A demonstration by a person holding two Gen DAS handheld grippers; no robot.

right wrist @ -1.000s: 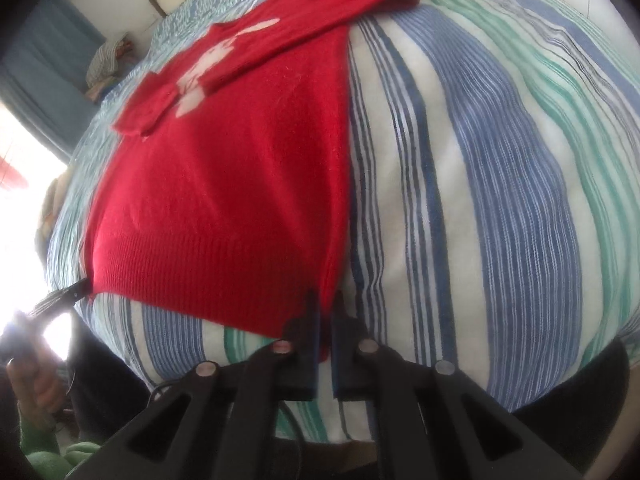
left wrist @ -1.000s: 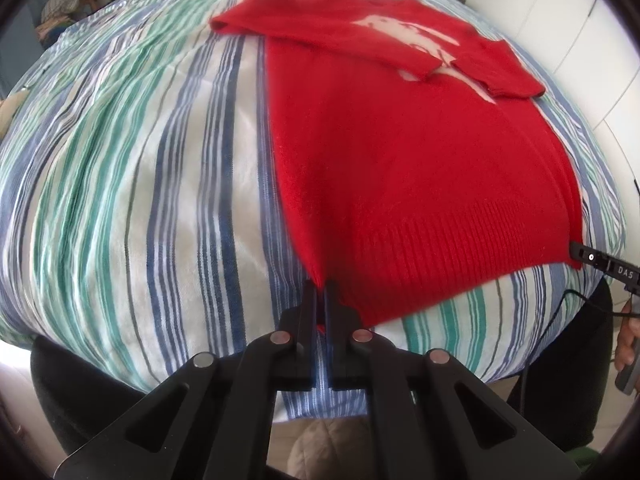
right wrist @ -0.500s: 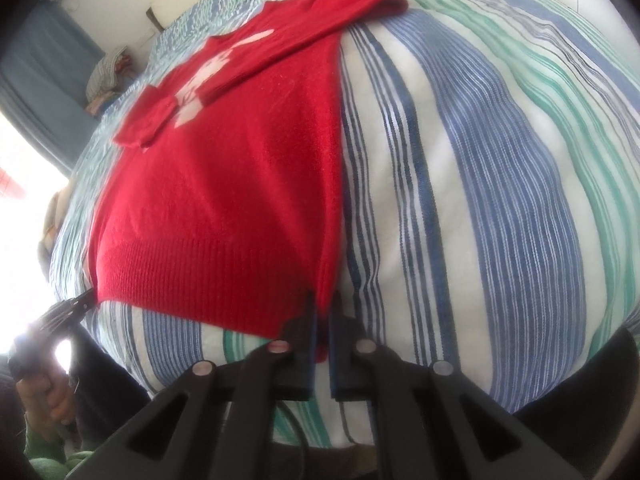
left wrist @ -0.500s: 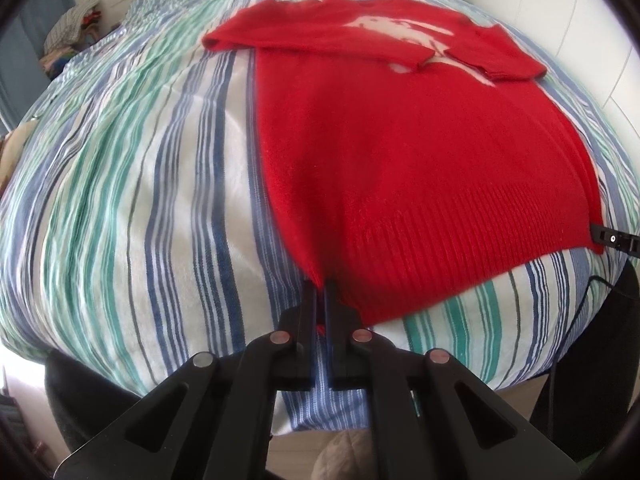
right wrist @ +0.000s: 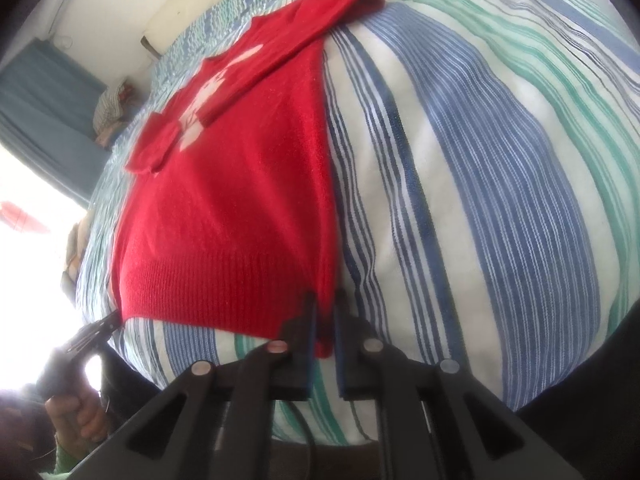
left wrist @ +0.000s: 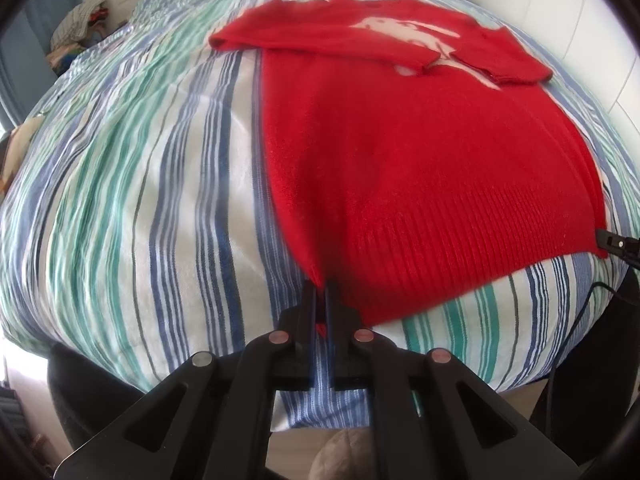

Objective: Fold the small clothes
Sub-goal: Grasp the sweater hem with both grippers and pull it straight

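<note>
A red knit sweater (left wrist: 420, 152) with a white chest motif lies flat on a striped bed, both sleeves folded across the chest. My left gripper (left wrist: 320, 286) is shut on the sweater's near left hem corner. My right gripper (right wrist: 324, 300) is shut on the near right hem corner of the sweater (right wrist: 240, 200); its jaws stand slightly apart with the red knit between them. The right gripper's tip shows in the left wrist view (left wrist: 612, 240) at the hem's far corner. The left gripper shows in the right wrist view (right wrist: 96, 332), held in a hand.
The bed (left wrist: 140, 168) has a blue, green and white striped cover; its near edge drops off just below the hem. Piled clothes (left wrist: 80, 24) lie at the far left by a blue curtain (right wrist: 44, 104). White cupboard doors (left wrist: 580, 20) stand to the right.
Both grippers have kept hold of the hem corners and moved toward the far end of the bed. The sweater appears larger and nearer in both views.
</note>
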